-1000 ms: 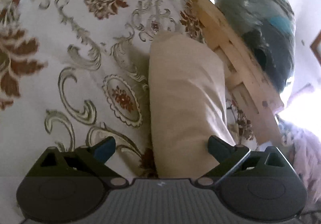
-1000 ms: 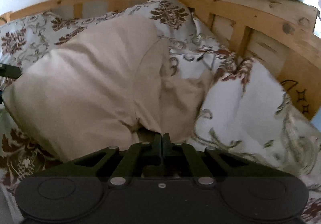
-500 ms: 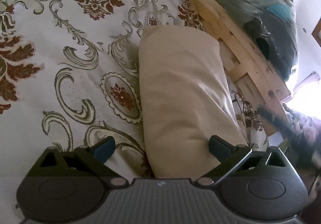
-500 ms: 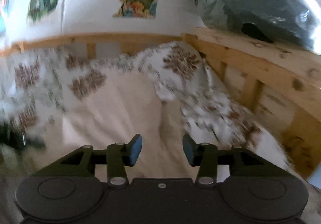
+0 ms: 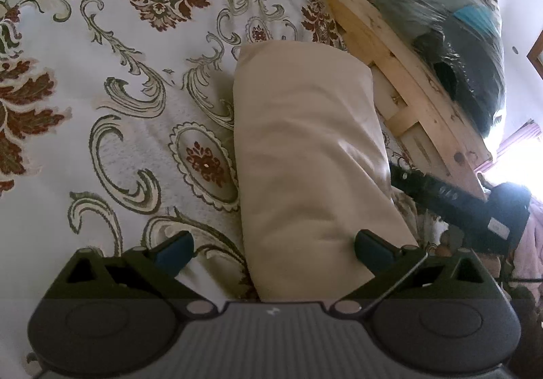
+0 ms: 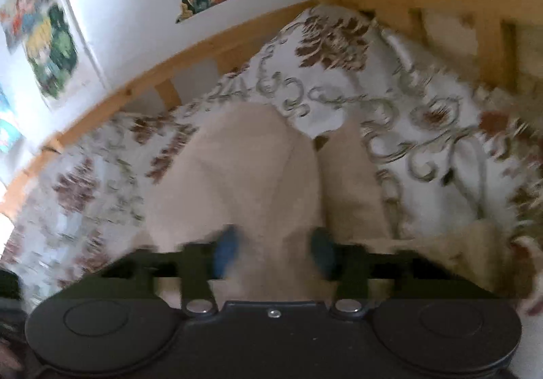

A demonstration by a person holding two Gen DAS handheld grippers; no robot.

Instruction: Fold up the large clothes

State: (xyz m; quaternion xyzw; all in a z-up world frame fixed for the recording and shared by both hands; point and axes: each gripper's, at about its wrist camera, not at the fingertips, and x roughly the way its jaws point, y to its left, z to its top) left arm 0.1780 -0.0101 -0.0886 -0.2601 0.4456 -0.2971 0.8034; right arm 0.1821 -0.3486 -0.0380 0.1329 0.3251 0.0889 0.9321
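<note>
Left wrist: my left gripper [image 5: 273,248] gapes over folded beige cloth [image 5: 305,155] | my right gripper [image 6: 271,255] likewise parted, blurred, above it

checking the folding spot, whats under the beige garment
The folded beige garment lies on a floral bedspread, which shows all around it. Whatever lies directly beneath the fabric is covered.

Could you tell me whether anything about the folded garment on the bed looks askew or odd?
Mostly tidy: the beige garment lies folded long on the bedspread. In the right wrist view one flap sticks out beside the main fold, leaving a gap. Both grippers are open, holding nothing.
</note>
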